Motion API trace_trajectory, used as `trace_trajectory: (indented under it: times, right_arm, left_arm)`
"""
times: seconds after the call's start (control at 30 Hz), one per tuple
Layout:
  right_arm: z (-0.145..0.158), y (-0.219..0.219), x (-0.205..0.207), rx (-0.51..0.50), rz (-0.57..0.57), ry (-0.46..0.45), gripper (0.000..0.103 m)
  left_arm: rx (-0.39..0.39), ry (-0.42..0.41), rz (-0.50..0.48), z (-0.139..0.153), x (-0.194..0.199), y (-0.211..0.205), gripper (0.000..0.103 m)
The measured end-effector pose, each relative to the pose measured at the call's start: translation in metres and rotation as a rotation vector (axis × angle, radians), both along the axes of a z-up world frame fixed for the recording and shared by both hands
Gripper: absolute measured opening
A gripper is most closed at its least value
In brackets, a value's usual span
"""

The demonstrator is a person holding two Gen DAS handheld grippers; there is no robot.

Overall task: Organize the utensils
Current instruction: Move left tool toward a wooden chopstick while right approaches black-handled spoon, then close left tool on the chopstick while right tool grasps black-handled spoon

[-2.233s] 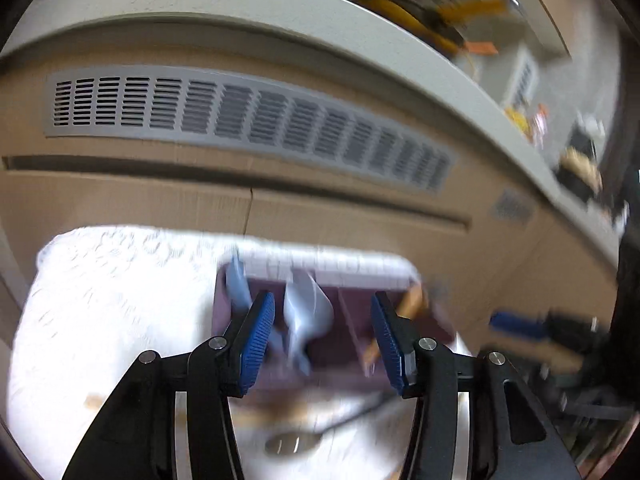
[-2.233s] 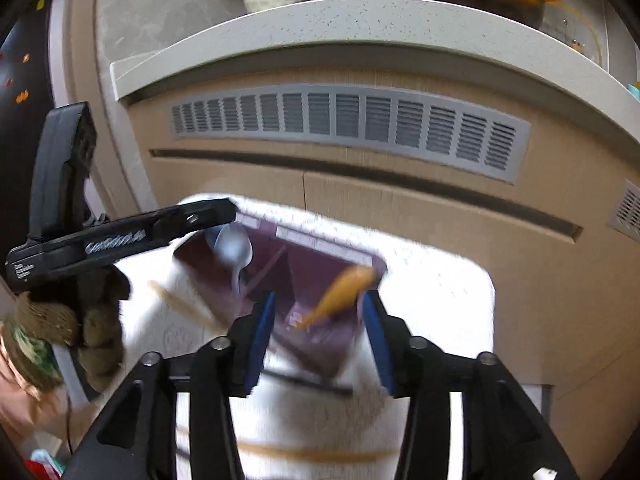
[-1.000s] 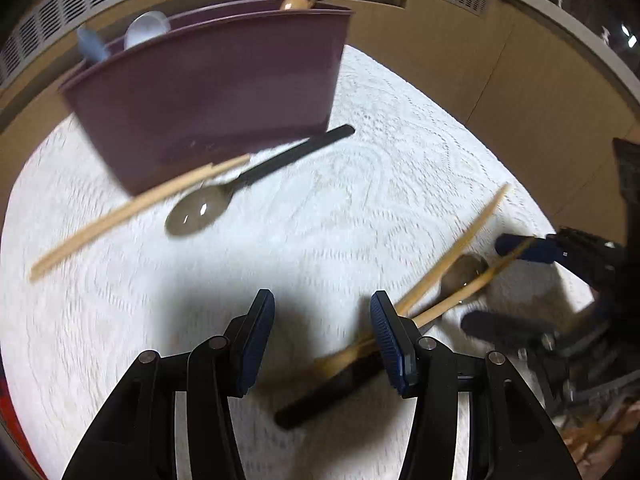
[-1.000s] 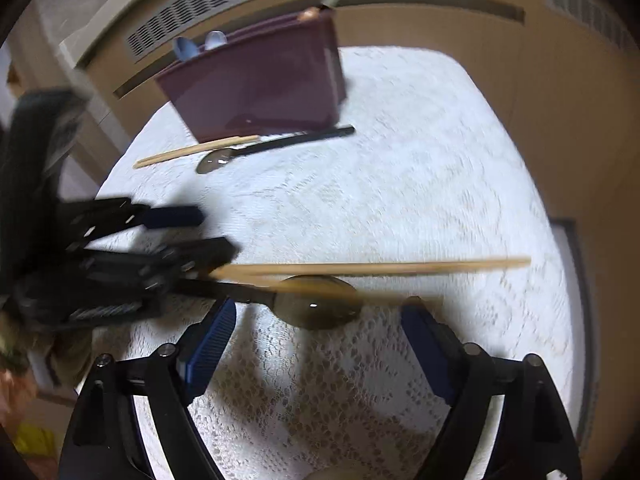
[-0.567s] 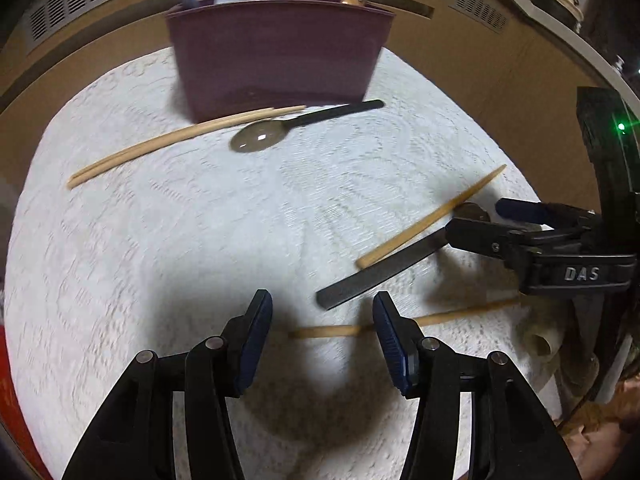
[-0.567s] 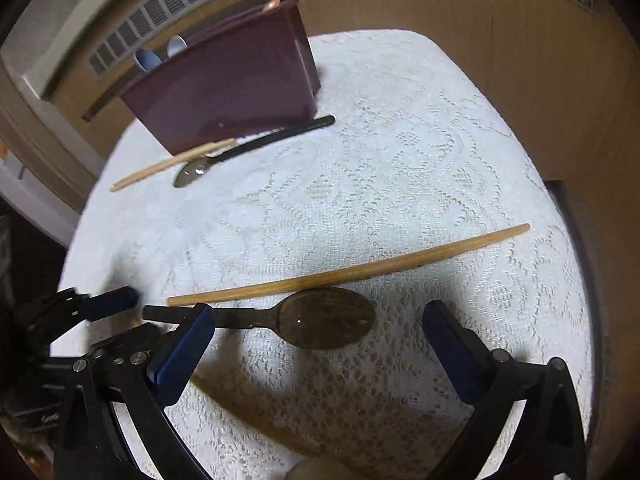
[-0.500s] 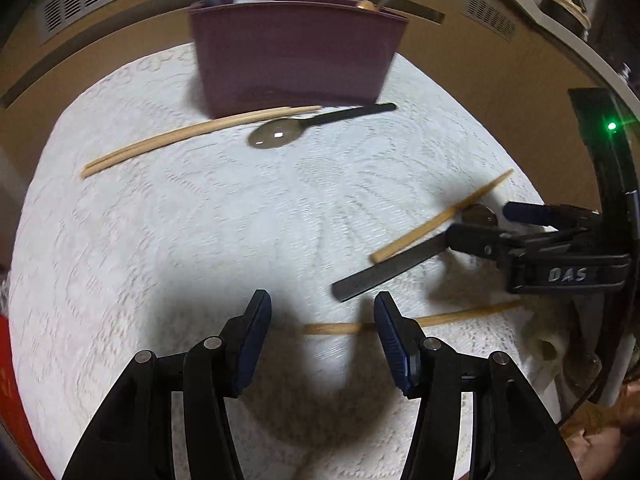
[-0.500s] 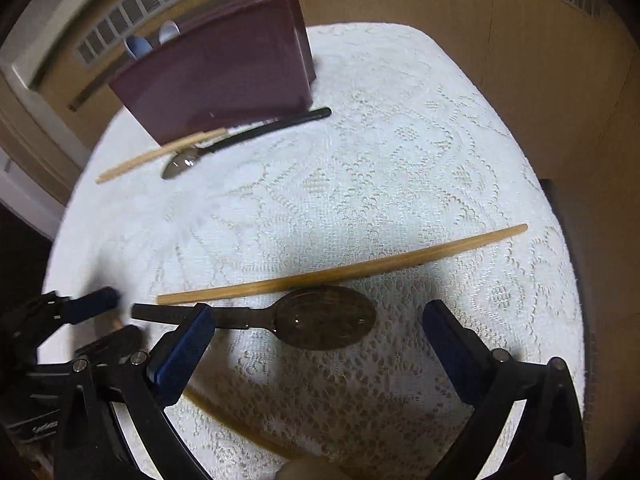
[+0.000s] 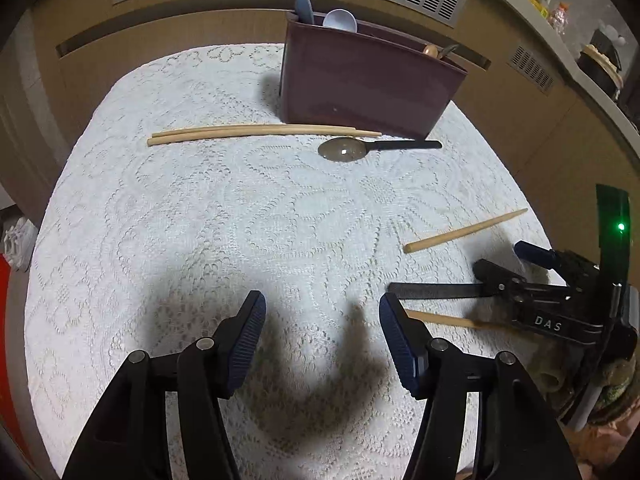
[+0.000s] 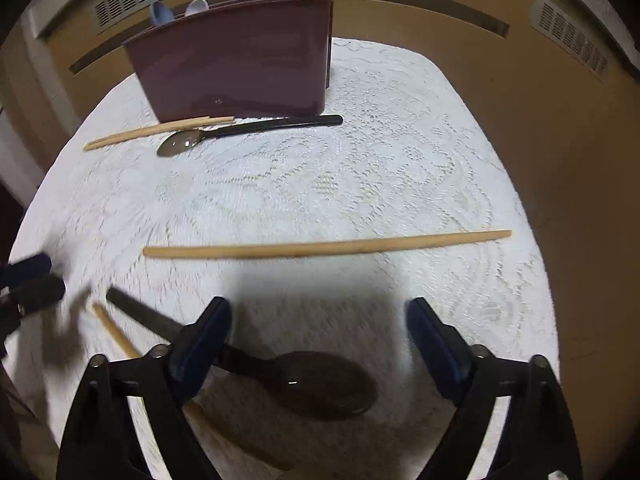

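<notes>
A: The right gripper point(image 10: 318, 336) stands wide with nothing pinched. Its jaws have just been closing from their widest, and the bowl of the dark spoon point(image 10: 320, 386) lies on the cloth between them, untouched.

B: And the left gripper point(image 9: 322, 320)?

A: Moderately open, empty, only white lace tablecloth point(image 9: 200, 240) between its fingers. Its jaws have just been opening a little. A second ago a chopstick lay near its right finger; now it has slid toward the near edge's middle, and that near chopstick point(image 9: 440, 320) pokes out just beside its right fingertip.

B: What's beyond?

A: Past the spoon, another single chopstick point(image 10: 328, 246) lies crosswise toward the right edge. At the far edge stands the maroon caddy point(image 10: 240, 64), spoons already sticking out of it. Right in front of it lie a chopstick pair point(image 9: 260, 132) and a second spoon point(image 9: 376, 147), its handle black.

B: So what does that mean?

A: My guess: the right hand has settled over the near spoon and is about to take it. Five pieces remain loose, so sorting is well short of done.
</notes>
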State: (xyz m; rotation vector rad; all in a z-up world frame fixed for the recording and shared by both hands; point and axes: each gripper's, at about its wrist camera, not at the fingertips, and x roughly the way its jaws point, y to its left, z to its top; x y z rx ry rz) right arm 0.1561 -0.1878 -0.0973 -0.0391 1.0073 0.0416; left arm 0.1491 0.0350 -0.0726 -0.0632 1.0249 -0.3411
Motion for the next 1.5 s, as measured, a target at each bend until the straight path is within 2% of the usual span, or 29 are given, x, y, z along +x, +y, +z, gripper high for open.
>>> trace_trajectory:
  times: [0.07,0.13,0.23,0.4,0.47,0.53,0.77,0.87,0.93,1.03,1.1,1.2,1.3,1.5]
  right_arm:
    - [0.003,-0.004,-0.008,-0.023,0.025,-0.008,0.065]
    - [0.007,-0.008,-0.013,-0.051,0.039,-0.012,0.041]
    - [0.01,-0.017,-0.02,-0.045,0.053,-0.006,0.024]
    - [0.022,-0.046,-0.022,0.049,0.027,-0.01,0.024]
    - [0.024,-0.055,-0.024,0.063,0.016,-0.012,0.024]
    - [0.024,-0.063,-0.027,0.064,0.007,-0.009,0.024]
    - [0.016,-0.077,-0.033,0.094,0.003,0.007,0.028]
    - [0.016,-0.079,-0.033,0.099,0.004,0.002,0.029]
    - [0.017,-0.08,-0.032,0.108,0.003,0.0,0.029]
    - [0.021,-0.077,-0.031,0.122,0.013,-0.009,0.029]
    - [0.023,-0.072,-0.032,0.126,0.03,-0.009,0.03]
    - [0.024,-0.063,-0.034,0.123,0.069,-0.004,0.036]
    - [0.024,-0.049,-0.037,0.115,0.116,0.005,0.041]
    - [0.024,0.0,-0.051,0.072,0.313,0.029,0.041]
  left_arm:
    - [-0.002,0.004,-0.016,-0.001,-0.001,-0.005,0.06]
    - [-0.005,0.013,-0.049,-0.001,0.001,-0.016,0.06]
    - [0.009,0.001,-0.116,0.002,0.001,-0.038,0.06]
    - [0.059,-0.029,-0.318,0.008,0.005,-0.092,0.06]
    - [0.106,-0.023,-0.388,0.007,0.013,-0.115,0.055]
    - [0.146,-0.012,-0.419,0.004,0.023,-0.132,0.039]
    - [0.266,0.002,-0.487,-0.007,0.051,-0.18,0.039]
    - [0.278,0.003,-0.474,-0.011,0.058,-0.185,0.038]
    - [0.263,0.013,-0.43,-0.011,0.062,-0.182,0.023]
    - [0.248,0.013,-0.357,-0.011,0.063,-0.167,0.011]
    - [0.247,0.007,-0.32,-0.009,0.061,-0.151,0.009]
    - [0.234,0.014,-0.238,-0.009,0.056,-0.114,0.009]
    - [0.19,0.032,-0.163,-0.007,0.048,-0.076,0.01]
    - [0.14,0.034,-0.021,-0.004,0.024,-0.007,0.009]
